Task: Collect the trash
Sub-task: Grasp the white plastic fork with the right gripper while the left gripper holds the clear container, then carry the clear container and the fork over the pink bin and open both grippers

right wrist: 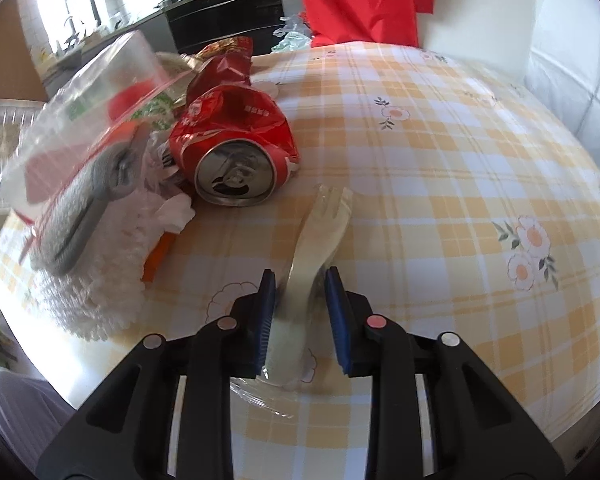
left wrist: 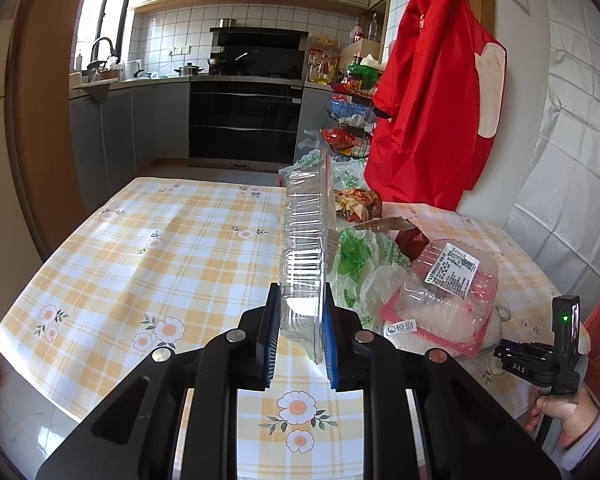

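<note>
left gripper [left wrist: 300, 328] – pinching clear plastic tray [left wrist: 306, 240] on edge, above the table [left wrist: 160, 232] | right gripper [right wrist: 300, 312] – spread around white plastic fork [right wrist: 320, 232] lying on the cloth beside crushed red can [right wrist: 236, 148] | advice: close squarely on the fork's handle, lift straight, keep tray grip firm.

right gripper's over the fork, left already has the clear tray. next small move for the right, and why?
Probably close the right hand-held gripper on the white plastic fork. The fork's handle already lies between the blue pads, but a gap shows on the right pad's side, so it isn't clamped yet. The left hand-held gripper is shut on the clear plastic tray, so nothing there needs doing first.
</note>
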Tool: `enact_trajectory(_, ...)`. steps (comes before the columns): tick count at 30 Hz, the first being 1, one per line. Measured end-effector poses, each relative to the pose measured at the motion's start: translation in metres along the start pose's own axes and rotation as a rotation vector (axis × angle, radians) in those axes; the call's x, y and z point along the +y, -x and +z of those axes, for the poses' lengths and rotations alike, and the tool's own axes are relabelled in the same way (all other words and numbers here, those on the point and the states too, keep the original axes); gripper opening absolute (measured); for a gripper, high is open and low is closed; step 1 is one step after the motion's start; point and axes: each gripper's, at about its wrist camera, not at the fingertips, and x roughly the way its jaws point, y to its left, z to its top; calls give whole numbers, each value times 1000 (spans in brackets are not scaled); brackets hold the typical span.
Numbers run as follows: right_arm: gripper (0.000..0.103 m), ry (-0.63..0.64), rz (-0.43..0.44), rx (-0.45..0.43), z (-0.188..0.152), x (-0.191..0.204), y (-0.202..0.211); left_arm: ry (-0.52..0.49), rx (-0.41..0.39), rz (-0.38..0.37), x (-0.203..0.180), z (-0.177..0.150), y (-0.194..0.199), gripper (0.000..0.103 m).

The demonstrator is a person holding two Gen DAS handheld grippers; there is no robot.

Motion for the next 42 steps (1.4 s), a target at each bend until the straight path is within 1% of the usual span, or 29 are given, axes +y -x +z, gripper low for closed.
enact_trajectory(2, 29, -50, 29, 5, 0, -6, 1, 8, -11, 3, 3, 2, 4, 17)
enact_trajectory(5, 20, -96, 54, 4, -1, -12, 6, 12, -22, 2, 5, 4, 10, 17)
enact_trajectory(8, 15, -110, 63, -23, -4, -11, 17, 11, -31, 8, 9, 5, 17, 17)
enact_trajectory(9, 10, -113, 66, -32, -5, -11, 20, 15, -36, 11, 11, 5, 21, 17)
enact_trajectory(10, 8, -115, 68, -44, -6, -10, 26, 19, -41, 13, 13, 5, 23, 16)
enact_trajectory(12, 7, -113, 71, -56, -7, -8, 31, 27, -50, 14, 17, 5, 30, 15)
enact_trajectory(16, 6, -97, 70, -51, -12, -3, 36, 33, -63, 30, 24, 3, 42, 14)
enact_trajectory(18, 6, -91, 47, -47, -14, -1, 36, 45, -67, 36, 28, 0, 48, 14)
enact_trajectory(19, 6, -84, 22, -32, -13, 1, 34, 48, -64, 35, 29, -1, 49, 14)
enact_trajectory(20, 10, -80, 9, -26, -12, 0, 32, 51, -61, 35, 29, -3, 51, 14)
enact_trajectory(22, 26, -62, -3, -27, -9, 3, 29, 54, -59, 39, 31, -6, 54, 14)
enact_trajectory(23, 38, -41, -19, -38, -5, 5, 26, 56, -59, 40, 31, -7, 55, 14)
enact_trajectory(24, 44, -25, -33, -37, -3, 6, 23, 63, -57, 41, 31, -9, 57, 14)
enact_trajectory(27, 44, 7, -37, -15, 4, 9, 11, 79, -52, 40, 32, -12, 60, 14)
enact_trajectory(29, 43, 38, -64, 2, 7, 12, 1, 80, -51, 41, 33, -13, 61, 14)
enact_trajectory(31, 36, 56, -89, 20, 7, 12, -7, 80, -48, 41, 32, -14, 61, 14)
enact_trajectory(32, 25, 61, -98, 12, 7, 12, -6, 81, -48, 39, 31, -14, 62, 14)
enact_trajectory(33, 24, 61, -94, 8, 7, 12, -4, 81, -48, 38, 32, -14, 63, 14)
enact_trajectory(37, 24, 25, -49, -71, 0, 14, 22, 81, -48, 25, 30, -15, 67, 14)
enact_trajectory(42, 24, -46, 15, -137, -7, 14, 56, 73, -55, 9, 24, -16, 79, 14)
